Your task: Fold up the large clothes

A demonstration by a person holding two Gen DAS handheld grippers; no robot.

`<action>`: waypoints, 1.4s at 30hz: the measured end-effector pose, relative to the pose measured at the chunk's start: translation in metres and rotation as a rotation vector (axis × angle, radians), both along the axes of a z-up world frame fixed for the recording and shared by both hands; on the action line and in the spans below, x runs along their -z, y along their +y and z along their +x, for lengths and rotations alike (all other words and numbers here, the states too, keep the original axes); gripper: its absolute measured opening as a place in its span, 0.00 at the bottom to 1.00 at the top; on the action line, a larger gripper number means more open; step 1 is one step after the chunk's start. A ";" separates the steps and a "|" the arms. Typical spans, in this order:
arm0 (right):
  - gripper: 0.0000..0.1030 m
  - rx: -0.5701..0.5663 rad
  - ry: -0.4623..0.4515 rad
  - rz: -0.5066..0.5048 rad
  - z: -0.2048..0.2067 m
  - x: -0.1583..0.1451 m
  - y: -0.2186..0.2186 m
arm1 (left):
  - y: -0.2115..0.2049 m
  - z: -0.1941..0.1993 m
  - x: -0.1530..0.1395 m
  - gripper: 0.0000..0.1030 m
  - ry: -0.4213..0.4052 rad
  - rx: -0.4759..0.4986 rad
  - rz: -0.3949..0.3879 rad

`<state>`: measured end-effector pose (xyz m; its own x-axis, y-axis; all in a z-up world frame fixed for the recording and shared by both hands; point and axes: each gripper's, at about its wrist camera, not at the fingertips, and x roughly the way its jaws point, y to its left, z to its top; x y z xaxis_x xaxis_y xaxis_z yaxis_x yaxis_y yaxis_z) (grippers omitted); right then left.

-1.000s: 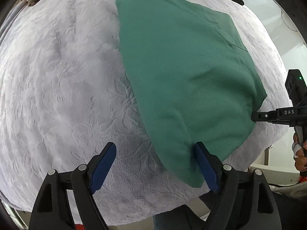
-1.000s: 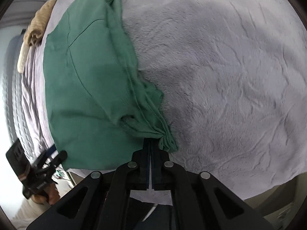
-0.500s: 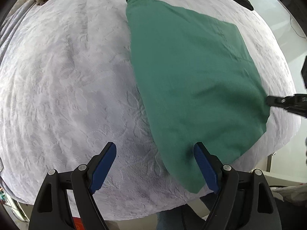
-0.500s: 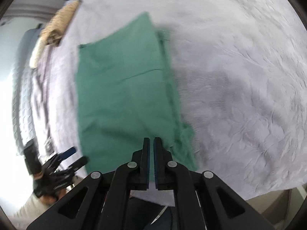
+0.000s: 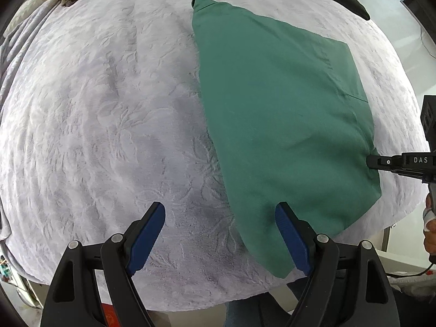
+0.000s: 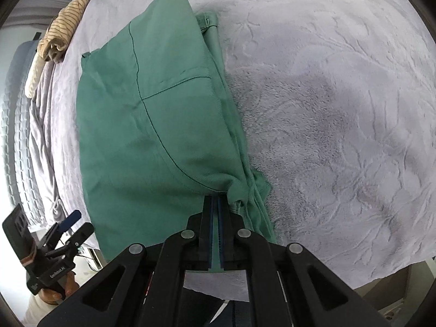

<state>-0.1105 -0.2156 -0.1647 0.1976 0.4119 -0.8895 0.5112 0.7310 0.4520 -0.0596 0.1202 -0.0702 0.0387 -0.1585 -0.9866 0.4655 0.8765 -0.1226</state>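
Garment: green garment (image 5: 280, 114) lay folded on the bed (image 5: 109, 109).
Left gripper (image 5: 220, 234): jaws wide, empty, above its near edge.
Right gripper (image 6: 215, 204): jaws pinched its corner.

A large green garment (image 5: 280, 114), plain woven cloth with visible seams, lies folded lengthwise on the pale grey bedspread (image 5: 103, 125). Its top layer is mostly flat and smooth. Along one long side the layers bunch into a narrow ridge, gathered into wrinkles at the near corner (image 6: 245, 190).
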 end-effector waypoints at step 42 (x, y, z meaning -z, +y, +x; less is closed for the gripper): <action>0.13 -0.031 -0.021 -0.167 0.009 -0.055 0.002 | -0.009 0.015 -0.026 1.00 -0.056 -0.132 0.105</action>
